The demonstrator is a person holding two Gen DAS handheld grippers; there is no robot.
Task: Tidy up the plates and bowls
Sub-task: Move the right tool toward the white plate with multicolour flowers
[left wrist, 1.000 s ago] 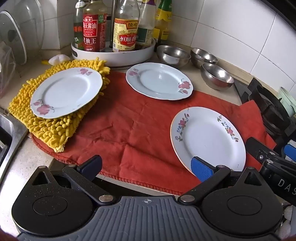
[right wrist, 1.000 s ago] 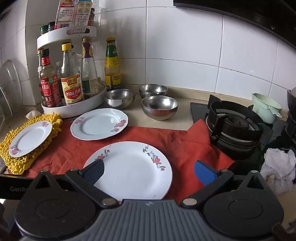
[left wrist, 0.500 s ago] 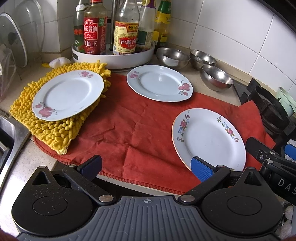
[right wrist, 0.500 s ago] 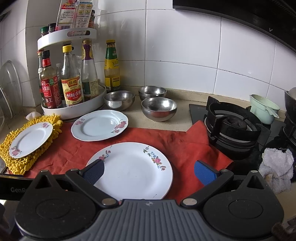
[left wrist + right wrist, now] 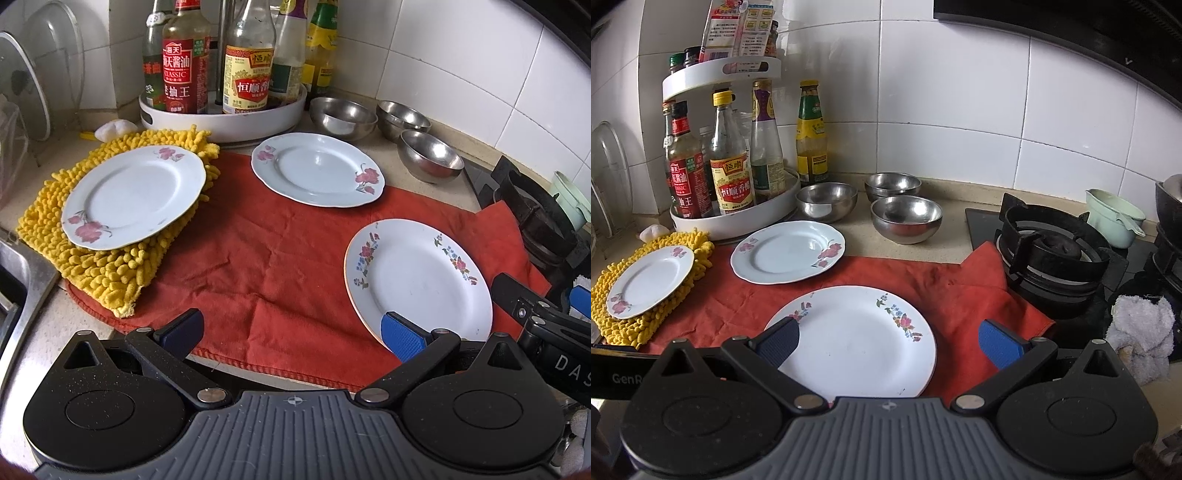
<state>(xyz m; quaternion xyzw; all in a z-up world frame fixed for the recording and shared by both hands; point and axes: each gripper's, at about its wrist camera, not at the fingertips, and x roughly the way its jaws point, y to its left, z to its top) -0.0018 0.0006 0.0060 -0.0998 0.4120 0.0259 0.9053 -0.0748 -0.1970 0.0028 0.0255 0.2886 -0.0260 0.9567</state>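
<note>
Three white floral plates lie on the counter. One plate [image 5: 133, 197] [image 5: 650, 280] rests on a yellow chenille mat. A second plate [image 5: 317, 170] [image 5: 786, 251] lies at the back edge of the red cloth. The largest plate [image 5: 417, 280] [image 5: 857, 339] lies at the front right of the cloth. Three steel bowls [image 5: 343, 116] [image 5: 402, 114] [image 5: 430, 155] [image 5: 905, 218] stand behind them, apart. My left gripper [image 5: 291, 332] is open and empty above the cloth's front edge. My right gripper [image 5: 888, 343] is open and empty over the large plate's near side.
A red cloth [image 5: 266, 266] covers the counter. A white turntable of sauce bottles [image 5: 221, 110] [image 5: 738, 214] stands at the back left. A sink edge [image 5: 22, 280] is at left. A gas burner [image 5: 1056, 251], a mint cup [image 5: 1112, 218] and a white rag [image 5: 1141, 325] are at right.
Both grippers have drifted slightly; the views have shifted a little and the scene sits a bit lower in frame. No object has moved and both grippers stay open.
</note>
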